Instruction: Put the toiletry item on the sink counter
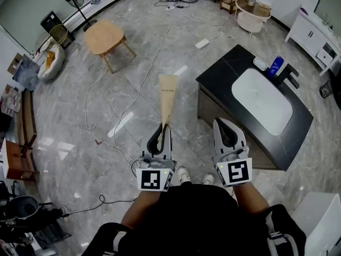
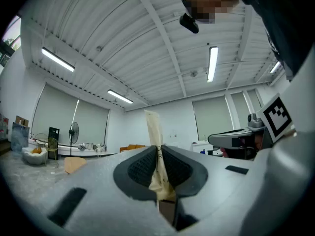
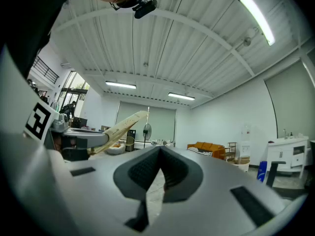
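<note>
Black sink counter [image 1: 224, 68], white basin [image 1: 261, 101] inset, blue bottle [image 1: 276, 65] beside black tap [image 1: 290, 74], marble floor [image 1: 133, 73], wooden stool [image 1: 105, 37], cables [image 1: 114, 137]

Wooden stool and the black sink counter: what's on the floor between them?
In the head view, a white power strip and a long white cable lie between the wooden stool and the sink counter.

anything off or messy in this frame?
Loose cables snake across the floor and a white power strip lies in the open beyond the sink counter, a likely trip hazard. Nothing looks spilled or broken. The beige packet sits straight in the left gripper.
</note>
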{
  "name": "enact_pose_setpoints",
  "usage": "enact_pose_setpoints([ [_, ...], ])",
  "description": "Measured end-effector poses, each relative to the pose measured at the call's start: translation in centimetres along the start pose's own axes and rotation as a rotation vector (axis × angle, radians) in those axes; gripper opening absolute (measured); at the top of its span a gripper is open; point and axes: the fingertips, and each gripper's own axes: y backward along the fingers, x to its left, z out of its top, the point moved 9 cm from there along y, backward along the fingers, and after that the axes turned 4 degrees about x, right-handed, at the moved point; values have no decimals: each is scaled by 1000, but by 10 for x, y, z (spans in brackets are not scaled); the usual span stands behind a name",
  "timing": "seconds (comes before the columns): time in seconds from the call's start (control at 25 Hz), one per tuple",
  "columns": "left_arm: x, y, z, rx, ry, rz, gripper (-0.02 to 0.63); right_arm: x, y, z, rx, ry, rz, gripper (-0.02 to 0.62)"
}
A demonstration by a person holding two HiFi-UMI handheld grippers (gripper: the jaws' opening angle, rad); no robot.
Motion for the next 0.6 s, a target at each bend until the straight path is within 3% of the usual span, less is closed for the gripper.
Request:
enact_pose_setpoints([
  [0.36, 14, -10, -2, -2, -1, -44, 41, 5, -16, 2, 10, 16, -28, 3],
  [0.6, 33, -16, -7, 1, -7, -77, 41, 15, -30, 1, -32, -29, -41, 5],
])
